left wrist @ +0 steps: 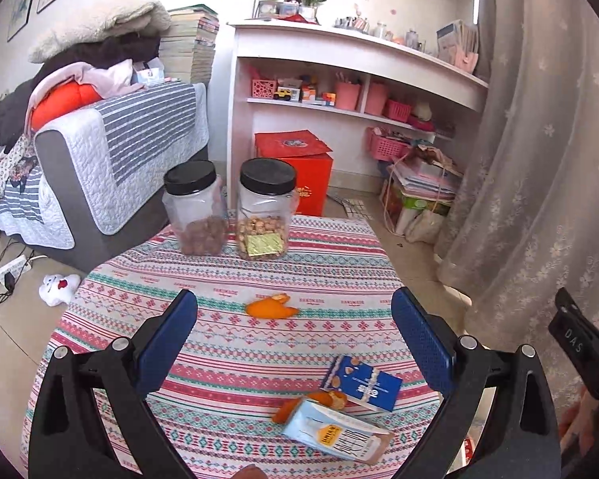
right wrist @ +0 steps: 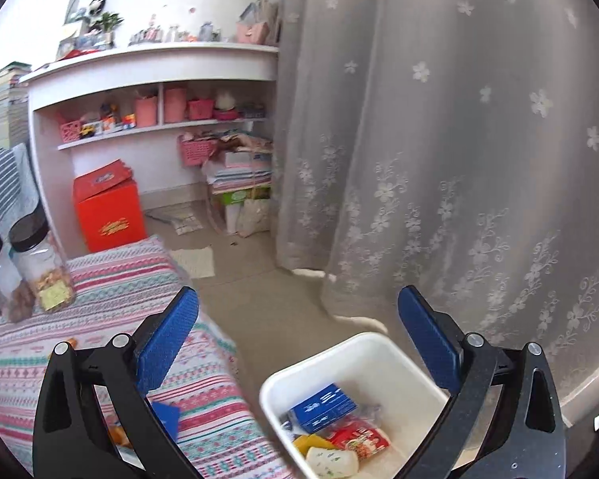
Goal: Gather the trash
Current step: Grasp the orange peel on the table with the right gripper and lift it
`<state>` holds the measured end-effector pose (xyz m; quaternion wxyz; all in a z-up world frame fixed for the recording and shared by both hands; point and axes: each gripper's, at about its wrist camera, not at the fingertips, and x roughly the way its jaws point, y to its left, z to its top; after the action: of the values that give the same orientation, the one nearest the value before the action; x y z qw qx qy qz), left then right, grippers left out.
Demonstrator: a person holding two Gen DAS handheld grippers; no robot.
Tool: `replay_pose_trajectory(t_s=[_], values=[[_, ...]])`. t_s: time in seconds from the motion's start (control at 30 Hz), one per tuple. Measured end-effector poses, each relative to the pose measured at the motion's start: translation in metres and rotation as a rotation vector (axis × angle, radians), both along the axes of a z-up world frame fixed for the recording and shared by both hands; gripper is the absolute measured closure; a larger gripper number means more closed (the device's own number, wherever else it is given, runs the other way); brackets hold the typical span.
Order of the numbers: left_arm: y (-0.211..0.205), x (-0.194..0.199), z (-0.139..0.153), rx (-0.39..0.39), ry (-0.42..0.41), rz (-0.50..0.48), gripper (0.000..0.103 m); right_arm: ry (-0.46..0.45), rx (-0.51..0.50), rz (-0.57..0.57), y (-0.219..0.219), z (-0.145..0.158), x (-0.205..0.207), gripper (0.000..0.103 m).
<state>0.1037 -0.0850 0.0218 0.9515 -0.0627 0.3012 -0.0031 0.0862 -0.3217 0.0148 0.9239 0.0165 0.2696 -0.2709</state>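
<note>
A striped tablecloth (left wrist: 227, 359) with trash left on it.
Orange peel (left wrist: 271, 306) and two small boxes (left wrist: 361, 383) lie there; more trash sits in the white bin (right wrist: 379, 355). Left gripper (left wrist: 295, 343) and right gripper (right wrist: 299, 343) both stand wide apart, holding nothing.

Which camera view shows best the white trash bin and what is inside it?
The right wrist view: the white trash bin is seen from above, with packaging already inside. The left wrist view shows none of it.

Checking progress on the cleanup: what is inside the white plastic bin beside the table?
Inside the white plastic bin: a blue carton, a red snack wrapper, a yellow piece and a pale wrapper. Anything underneath them is covered.
</note>
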Motion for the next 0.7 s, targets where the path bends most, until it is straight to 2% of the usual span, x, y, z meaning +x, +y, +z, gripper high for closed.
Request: replay_pose_trajectory(t_s=[0.2,0.37,0.53,0.7], values=[[0.062,0.003,-0.007,-0.013,0.072,0.087,0.008,0.176,0.101,0.182,0.055,-0.033,0.045,0.007],[0.119,0.001,-0.006,-0.069,0.118,0.163,0.008,0.381,0.357,0.335,0.091,-0.072,0.092,0.007],[0.162,-0.004,0.005,-0.113,0.102,0.224,0.008,0.515,0.594,0.375,0.133,-0.114,0.138,0.008],[0.194,-0.008,0.014,-0.166,0.095,0.262,0.008,0.580,0.721,0.266,0.158,-0.154,0.172,0.020]])
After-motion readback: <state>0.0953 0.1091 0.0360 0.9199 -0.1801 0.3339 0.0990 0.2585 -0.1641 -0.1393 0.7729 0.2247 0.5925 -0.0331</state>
